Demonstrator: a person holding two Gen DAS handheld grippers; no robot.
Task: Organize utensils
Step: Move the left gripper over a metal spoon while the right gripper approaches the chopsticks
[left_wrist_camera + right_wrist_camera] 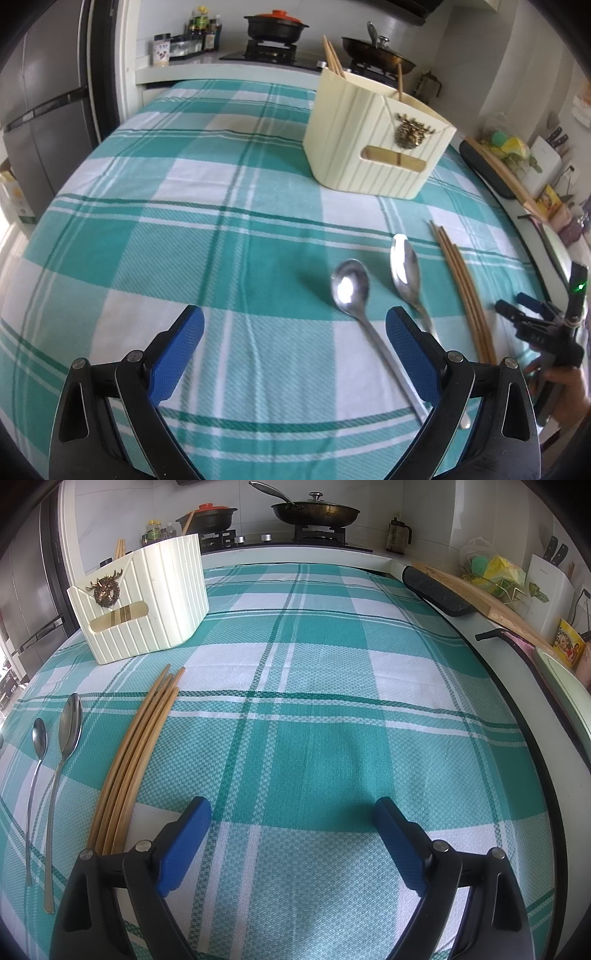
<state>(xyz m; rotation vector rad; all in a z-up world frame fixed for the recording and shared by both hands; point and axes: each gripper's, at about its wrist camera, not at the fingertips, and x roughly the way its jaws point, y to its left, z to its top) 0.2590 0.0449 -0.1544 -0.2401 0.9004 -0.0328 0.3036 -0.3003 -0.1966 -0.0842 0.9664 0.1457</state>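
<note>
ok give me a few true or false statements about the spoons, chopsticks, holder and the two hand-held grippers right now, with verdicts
1. Two spoons lie on the checked cloth. True.
2. The loose chopsticks lie between the spoons and the right hand-held gripper. True.
3. The cream holder is empty. False: chopsticks stand in it.
4. The left hand-held gripper is clamped on a spoon. False: its jaws stand open, holding nothing.
5. The right hand-held gripper holds the chopsticks. False: it is open over bare cloth.
</note>
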